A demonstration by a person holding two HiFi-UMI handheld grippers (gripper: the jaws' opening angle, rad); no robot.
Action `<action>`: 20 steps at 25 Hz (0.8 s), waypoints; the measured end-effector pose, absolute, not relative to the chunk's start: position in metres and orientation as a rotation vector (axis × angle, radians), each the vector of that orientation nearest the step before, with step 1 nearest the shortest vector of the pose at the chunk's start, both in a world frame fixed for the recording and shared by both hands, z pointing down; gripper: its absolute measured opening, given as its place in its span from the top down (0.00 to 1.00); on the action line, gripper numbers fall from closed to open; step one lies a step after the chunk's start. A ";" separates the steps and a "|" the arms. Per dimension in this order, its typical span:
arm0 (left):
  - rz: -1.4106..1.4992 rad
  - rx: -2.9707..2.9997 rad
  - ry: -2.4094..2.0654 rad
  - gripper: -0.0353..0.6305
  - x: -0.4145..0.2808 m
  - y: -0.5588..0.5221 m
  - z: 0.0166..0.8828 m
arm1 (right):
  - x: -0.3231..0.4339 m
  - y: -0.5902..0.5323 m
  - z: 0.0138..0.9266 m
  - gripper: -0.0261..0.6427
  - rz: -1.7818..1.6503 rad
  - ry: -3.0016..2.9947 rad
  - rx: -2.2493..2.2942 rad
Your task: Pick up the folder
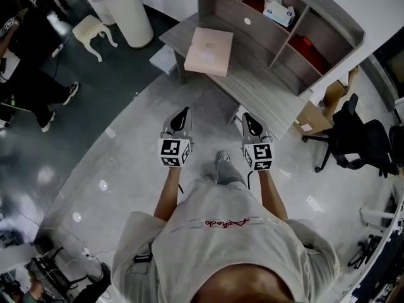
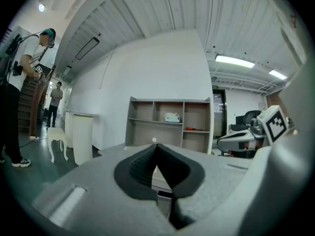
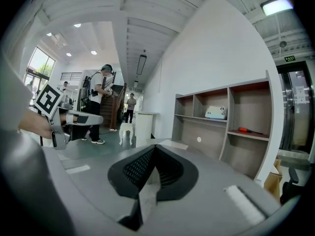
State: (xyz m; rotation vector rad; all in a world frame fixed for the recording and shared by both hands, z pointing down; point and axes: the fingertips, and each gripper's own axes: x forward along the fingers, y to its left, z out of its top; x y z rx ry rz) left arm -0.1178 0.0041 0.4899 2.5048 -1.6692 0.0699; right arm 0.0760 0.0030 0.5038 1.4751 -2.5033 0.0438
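Both closed, empty: left gripper (image 1: 184,110) fingers (image 2: 140,168), right gripper (image 1: 248,116) fingers (image 3: 138,168); folder (image 1: 209,51) on desk (image 1: 252,84) ahead, shelf (image 1: 285,43) behind.

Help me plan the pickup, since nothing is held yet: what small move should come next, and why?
Probably carry both grippers forward toward the desk. The pink folder lies flat on the grey desk, well ahead of the left gripper and the right gripper. Both are over the floor, jaws together with nothing between them, so neither seems within reach of it yet.
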 end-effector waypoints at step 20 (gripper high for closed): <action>0.070 2.485 -1.756 0.95 -0.126 -0.101 0.477 | 0.058 -0.114 0.491 0.95 0.003 -2.584 1.415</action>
